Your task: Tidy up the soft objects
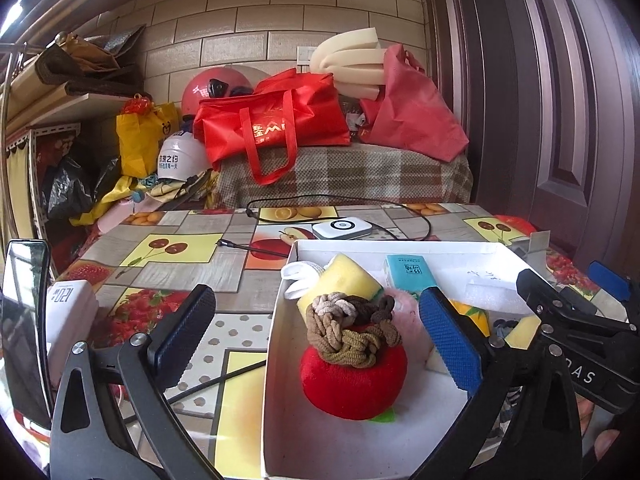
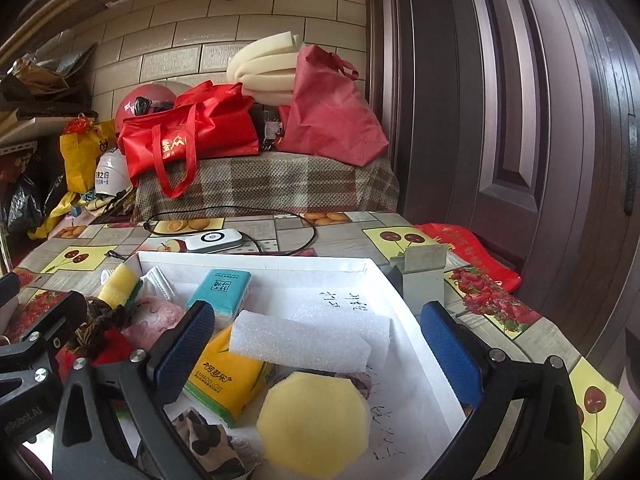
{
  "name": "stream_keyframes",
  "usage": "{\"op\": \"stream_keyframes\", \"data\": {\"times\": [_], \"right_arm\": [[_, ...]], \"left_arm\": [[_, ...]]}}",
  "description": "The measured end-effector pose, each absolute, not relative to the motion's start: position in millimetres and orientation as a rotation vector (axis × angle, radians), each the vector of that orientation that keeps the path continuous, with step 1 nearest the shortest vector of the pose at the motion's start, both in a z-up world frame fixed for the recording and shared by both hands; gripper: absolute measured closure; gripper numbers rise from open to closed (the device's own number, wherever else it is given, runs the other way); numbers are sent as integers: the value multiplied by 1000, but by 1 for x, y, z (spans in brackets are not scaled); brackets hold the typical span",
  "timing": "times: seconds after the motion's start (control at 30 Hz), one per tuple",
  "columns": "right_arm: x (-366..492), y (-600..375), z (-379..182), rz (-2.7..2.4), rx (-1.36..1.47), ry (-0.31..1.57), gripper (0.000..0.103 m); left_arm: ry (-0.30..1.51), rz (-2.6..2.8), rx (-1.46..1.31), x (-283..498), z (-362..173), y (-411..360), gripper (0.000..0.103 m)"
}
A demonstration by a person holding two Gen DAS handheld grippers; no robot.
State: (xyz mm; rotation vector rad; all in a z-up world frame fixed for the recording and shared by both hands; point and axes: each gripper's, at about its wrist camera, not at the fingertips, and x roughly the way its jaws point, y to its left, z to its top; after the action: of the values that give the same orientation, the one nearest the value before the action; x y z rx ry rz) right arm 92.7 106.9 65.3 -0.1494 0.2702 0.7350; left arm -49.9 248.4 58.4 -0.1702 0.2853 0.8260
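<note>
From the left wrist cam, the left gripper (image 1: 316,332) was spread wide with nothing between its fingers, hanging over the near left part of the white box (image 1: 280,300) on the fruit-print table (image 1: 172,264). One finger (image 1: 182,330) sat outside the box's left wall, the other (image 1: 450,338) over the inside. Between them, lower down, was the red plush apple (image 1: 354,378) with a bundle of knotted brown and beige hair ties (image 1: 352,328) piled on top of it. Just behind that lay a yellow sponge (image 1: 344,284) touching a white folded mask (image 1: 300,278), plus a pink fluffy thing (image 1: 406,312) and a teal tissue pack (image 1: 408,274) farther back. The right gripper (image 1: 576,300) poked in from the right over the box.

Right wrist cam: the right gripper (image 2: 320,354) was also wide open and holding nothing, one finger (image 2: 184,354) inside the box, the other (image 2: 450,354) beyond its right wall. Between them was a white foam sheet (image 2: 308,340) resting partly on a yellow tissue pack (image 2: 224,380), with a round yellow sponge (image 2: 314,426) nearest the camera. A leopard-print cloth (image 2: 208,444) sat at the near left. Beyond the box on the table were a small white device (image 2: 214,240) and a black cable (image 2: 280,210).
</note>
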Motion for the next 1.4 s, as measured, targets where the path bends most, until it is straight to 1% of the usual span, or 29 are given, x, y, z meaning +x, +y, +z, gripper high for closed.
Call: {"op": "stream_keyframes", "data": {"times": [0.7,1.07,1.4], "right_arm": [[66,50,62,710,-127,269,0],[43,26,58,725,-164,287,0],[19,0,59,751,-159,251,0]], "left_arm": [[314,821,-135,-90,54,199,0],[341,763,-100,-101,51,149,0],[382,726,-207,-117,48,129,0]]}}
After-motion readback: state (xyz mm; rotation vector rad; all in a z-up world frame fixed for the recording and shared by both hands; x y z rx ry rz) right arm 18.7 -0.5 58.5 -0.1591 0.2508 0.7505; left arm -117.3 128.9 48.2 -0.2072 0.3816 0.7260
